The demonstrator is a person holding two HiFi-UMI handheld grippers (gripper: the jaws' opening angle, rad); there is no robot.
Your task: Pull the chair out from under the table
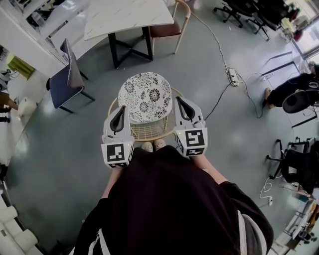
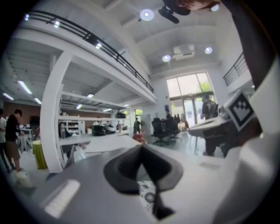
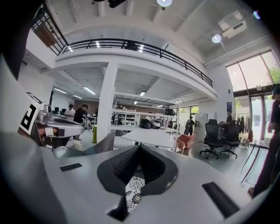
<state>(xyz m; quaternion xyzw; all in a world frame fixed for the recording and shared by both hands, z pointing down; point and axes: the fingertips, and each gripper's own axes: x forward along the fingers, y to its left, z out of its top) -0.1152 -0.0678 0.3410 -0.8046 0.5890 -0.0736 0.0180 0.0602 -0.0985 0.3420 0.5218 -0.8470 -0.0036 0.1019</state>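
A round chair with a black-and-white flowered cushion [image 1: 145, 97] and a wire-and-wood back [image 1: 147, 130] stands on the open floor just in front of me, apart from the white marble table [image 1: 127, 15]. My left gripper [image 1: 121, 107] is held level over the chair's left rim, jaws shut with nothing between them. Over the right rim my right gripper [image 1: 179, 99] is likewise shut and empty. In the left gripper view the shut jaws [image 2: 142, 151] point across the room, a bit of cushion [image 2: 148, 194] showing beneath. The right gripper view shows its jaws [image 3: 139, 151] shut above the cushion [image 3: 132, 190].
A wooden chair with a reddish seat [image 1: 167, 30] is tucked at the table's right end. A blue-grey chair [image 1: 67, 79] stands at the left. A power strip with cables [image 1: 232, 75] lies on the floor to the right, near black office chairs [image 1: 299, 167].
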